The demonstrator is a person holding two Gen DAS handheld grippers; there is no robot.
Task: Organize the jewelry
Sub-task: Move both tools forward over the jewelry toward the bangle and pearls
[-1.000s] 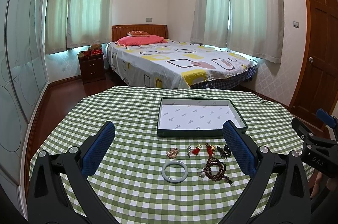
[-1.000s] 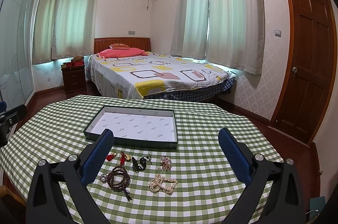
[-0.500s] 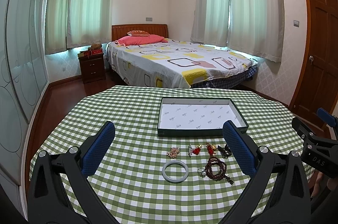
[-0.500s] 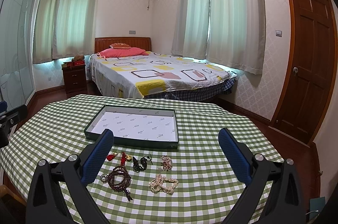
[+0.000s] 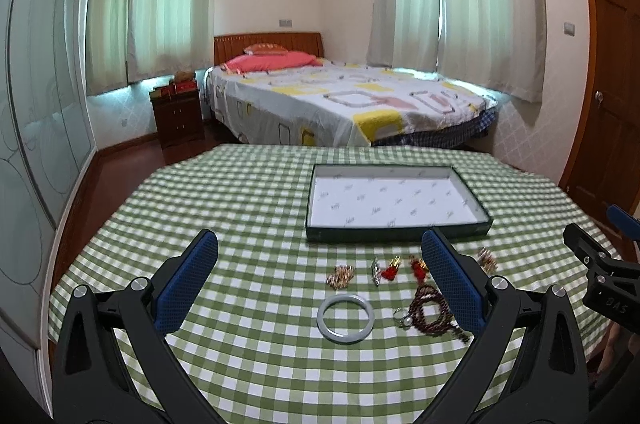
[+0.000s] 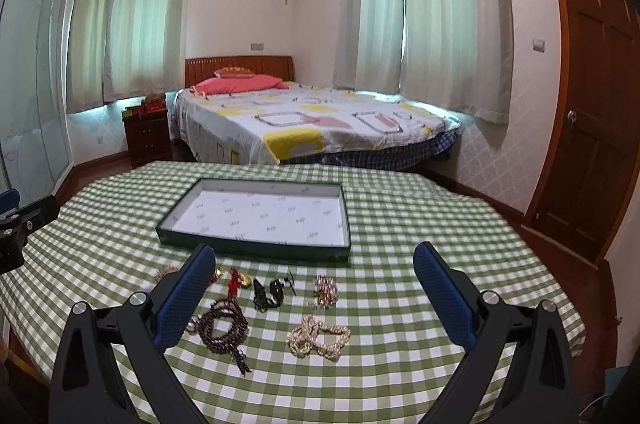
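Note:
A shallow dark green tray (image 5: 396,233) with a white lining stands on the green checked table, with nothing in it. In front of it lies a row of jewelry: a small gold piece (image 5: 340,275), red tassel earrings (image 5: 390,270), a pale bangle (image 5: 345,312) and a dark bead bracelet (image 5: 430,312). My left gripper (image 5: 318,248) hangs open above the bangle, holding nothing. In the right wrist view I see the tray (image 6: 252,246), the bead bracelet (image 6: 224,324), black pieces (image 6: 270,292), a sparkly piece (image 6: 325,290) and a pearl bracelet (image 6: 318,338). My right gripper (image 6: 314,254) is open over them and holds nothing.
The tablecloth (image 5: 240,208) hangs over the table edges on all sides. Beyond the table are a bed (image 5: 340,104), a nightstand (image 5: 178,116) and a wooden door (image 6: 592,104). The right gripper's body (image 5: 600,272) shows at the left view's right edge.
Both views have shifted slightly, and the jewelry and tray sit a little higher and further right in each. Both grippers stay open, and no piece has moved on the table.

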